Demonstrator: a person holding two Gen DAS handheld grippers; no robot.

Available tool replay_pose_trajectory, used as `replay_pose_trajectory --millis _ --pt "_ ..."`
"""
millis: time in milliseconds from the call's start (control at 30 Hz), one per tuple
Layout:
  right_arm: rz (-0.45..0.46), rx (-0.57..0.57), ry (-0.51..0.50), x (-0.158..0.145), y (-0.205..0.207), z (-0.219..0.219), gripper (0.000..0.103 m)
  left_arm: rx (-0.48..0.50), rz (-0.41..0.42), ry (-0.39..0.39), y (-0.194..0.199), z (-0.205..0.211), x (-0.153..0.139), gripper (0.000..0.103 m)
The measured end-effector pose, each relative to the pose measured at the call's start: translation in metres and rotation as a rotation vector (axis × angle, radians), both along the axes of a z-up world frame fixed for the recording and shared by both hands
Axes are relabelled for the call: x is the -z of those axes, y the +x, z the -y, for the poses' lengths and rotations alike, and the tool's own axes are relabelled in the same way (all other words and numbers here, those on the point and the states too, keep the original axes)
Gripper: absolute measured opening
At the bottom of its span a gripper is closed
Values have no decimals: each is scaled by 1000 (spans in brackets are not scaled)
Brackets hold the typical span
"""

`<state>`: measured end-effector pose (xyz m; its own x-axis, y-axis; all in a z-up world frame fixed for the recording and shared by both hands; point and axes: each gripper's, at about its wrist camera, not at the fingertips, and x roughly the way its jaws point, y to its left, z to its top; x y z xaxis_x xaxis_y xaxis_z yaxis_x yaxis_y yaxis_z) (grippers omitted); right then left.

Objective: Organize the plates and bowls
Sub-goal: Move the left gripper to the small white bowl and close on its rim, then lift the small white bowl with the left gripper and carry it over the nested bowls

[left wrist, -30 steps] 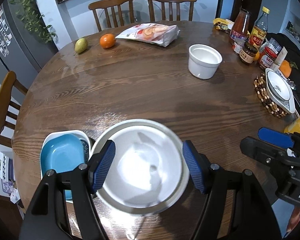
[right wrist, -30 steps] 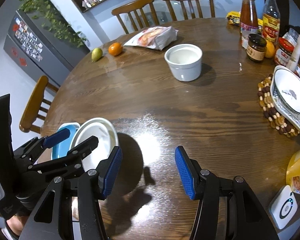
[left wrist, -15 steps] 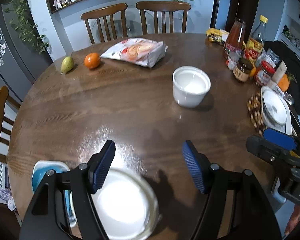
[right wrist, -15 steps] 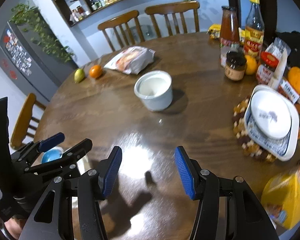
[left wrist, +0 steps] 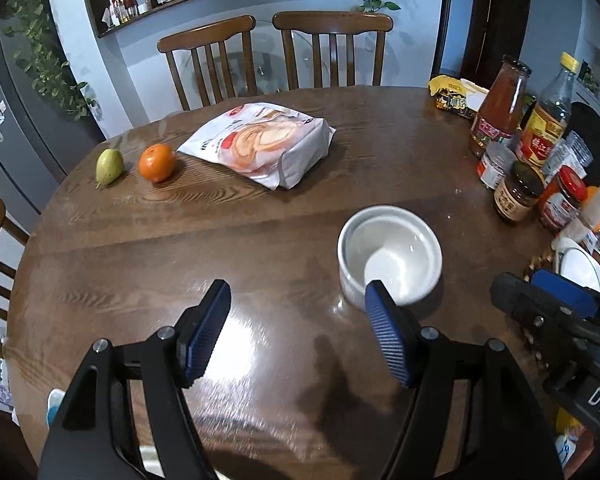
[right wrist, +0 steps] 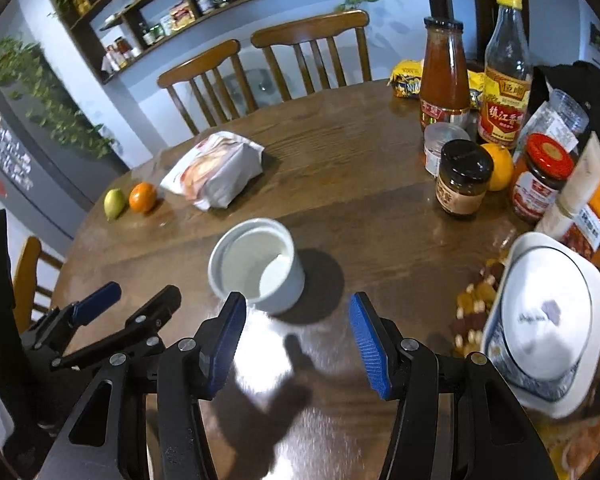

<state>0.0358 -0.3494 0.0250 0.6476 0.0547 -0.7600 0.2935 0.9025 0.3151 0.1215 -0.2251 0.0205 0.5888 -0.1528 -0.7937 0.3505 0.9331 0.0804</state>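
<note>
Both hand-held grippers [left wrist: 298, 332] [right wrist: 298, 344] empty — near white bowl [left wrist: 390, 254].

A round white bowl [left wrist: 390, 254] stands upright on the brown wood table [left wrist: 260, 248]. It has thick straight sides and is empty. In the left wrist view it sits at about 2 o'clock from the middle of the picture.

At the table's edge, at 3 o'clock in the right wrist view, a white dish [right wrist: 548, 320] with a small grey mark lies in a white tray with a blue pattern [right wrist: 512, 376]. The tray rests on a mat of brown and pale beads [right wrist: 476, 308].
</note>
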Motion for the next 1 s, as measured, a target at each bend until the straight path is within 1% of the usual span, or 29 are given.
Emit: replay_pose_trajectory --millis 200,300,467,700,767,800,867,933,967,1000 --pt "-21 11 3 7 22 7 56 12 -11 1 22 12 7 69" --pt "-28 12 13 11 31 11 56 10 -33 0 34 16 14 69" --pt "-52 15 -2 20 49 14 56 10 -76 20 50 21 28 68" --pt "-109 5 25 41 70 14 55 30 -122 55 57 31 45 68" --pt "-118 -4 30 45 73 13 54 31 -129 64 59 33 49 68" --pt "-122 -6 32 47 74 13 52 33 -135 69 60 34 52 65" --pt "-126 -12 40 51 77 13 46 35 -153 70 61 35 56 55" --pt "-132 -17 42 54 79 12 45 40 -173 55 63 35 58 51" --pt "-134 -19 45 55 79 13 41 43 -177 53 63 35 59 49" --pt "-138 -24 51 57 81 13 35 48 -181 51 62 37 59 45"
